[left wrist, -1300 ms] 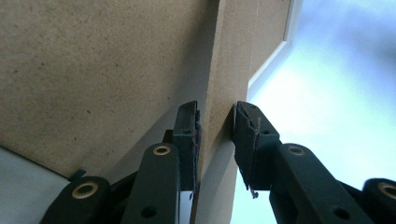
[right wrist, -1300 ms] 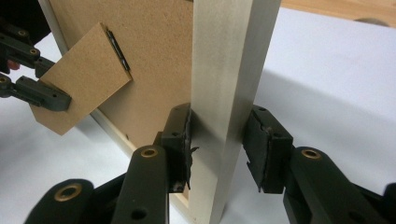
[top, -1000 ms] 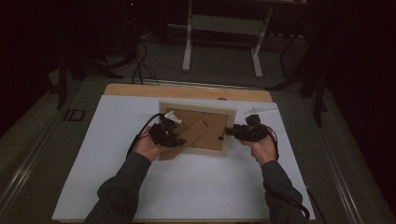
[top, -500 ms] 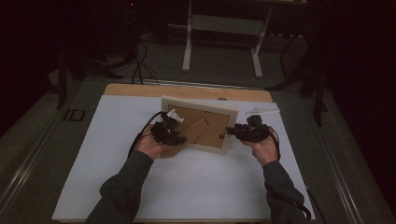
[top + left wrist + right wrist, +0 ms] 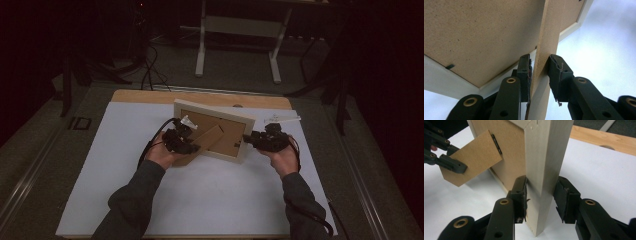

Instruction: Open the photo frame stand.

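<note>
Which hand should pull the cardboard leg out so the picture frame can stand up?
Probably the left. The left hand-held gripper already pinches the cardboard leg, so it can swing it out, while the right hand-held gripper clamps the picture frame edge, steadying it.
</note>
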Available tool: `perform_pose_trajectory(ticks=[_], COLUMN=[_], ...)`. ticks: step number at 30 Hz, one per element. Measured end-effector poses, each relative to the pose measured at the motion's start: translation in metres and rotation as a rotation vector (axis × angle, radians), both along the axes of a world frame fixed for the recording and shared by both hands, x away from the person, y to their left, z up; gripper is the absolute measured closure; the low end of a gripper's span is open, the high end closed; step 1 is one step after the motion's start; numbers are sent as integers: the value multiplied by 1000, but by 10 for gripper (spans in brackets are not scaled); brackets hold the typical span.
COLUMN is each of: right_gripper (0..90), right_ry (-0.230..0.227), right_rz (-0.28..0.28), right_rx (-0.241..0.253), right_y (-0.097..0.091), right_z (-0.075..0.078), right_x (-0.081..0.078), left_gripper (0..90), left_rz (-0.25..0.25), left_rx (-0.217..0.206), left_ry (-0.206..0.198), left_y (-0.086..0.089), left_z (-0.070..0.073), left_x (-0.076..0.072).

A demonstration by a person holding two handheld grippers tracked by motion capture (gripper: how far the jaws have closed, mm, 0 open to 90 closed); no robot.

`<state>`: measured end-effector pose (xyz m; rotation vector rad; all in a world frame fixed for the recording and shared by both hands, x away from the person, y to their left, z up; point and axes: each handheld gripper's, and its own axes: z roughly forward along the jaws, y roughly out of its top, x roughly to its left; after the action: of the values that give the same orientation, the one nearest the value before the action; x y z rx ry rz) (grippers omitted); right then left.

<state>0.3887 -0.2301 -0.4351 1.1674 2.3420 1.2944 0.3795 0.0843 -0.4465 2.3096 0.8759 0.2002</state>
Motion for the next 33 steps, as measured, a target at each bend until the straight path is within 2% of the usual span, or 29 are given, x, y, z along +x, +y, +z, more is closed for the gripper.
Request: perform_pose_trajectory(ticks=[9, 16, 20, 24, 33], right_gripper=[631, 621, 590, 568, 566], right_ry=[-21, -13, 6, 14, 18], right_rz=[5, 33, 77, 119, 121], right_rx=[-19, 9, 42, 41, 49], right_y=[2, -1, -4, 0, 5], right_z=[1, 1, 0, -2, -8], right_x=[-1, -3, -4, -5, -5], left_gripper=[718, 719, 719, 719, 732], left_rz=[13, 8, 2, -5, -14], left_rx=[11, -1, -7, -2, 11], left_ry=[-11, -10, -5, -5, -28], left_y=[-1, 1, 4, 5, 3], left_z=[1, -1, -5, -7, -7], left_x=[1, -3, -6, -9, -17])
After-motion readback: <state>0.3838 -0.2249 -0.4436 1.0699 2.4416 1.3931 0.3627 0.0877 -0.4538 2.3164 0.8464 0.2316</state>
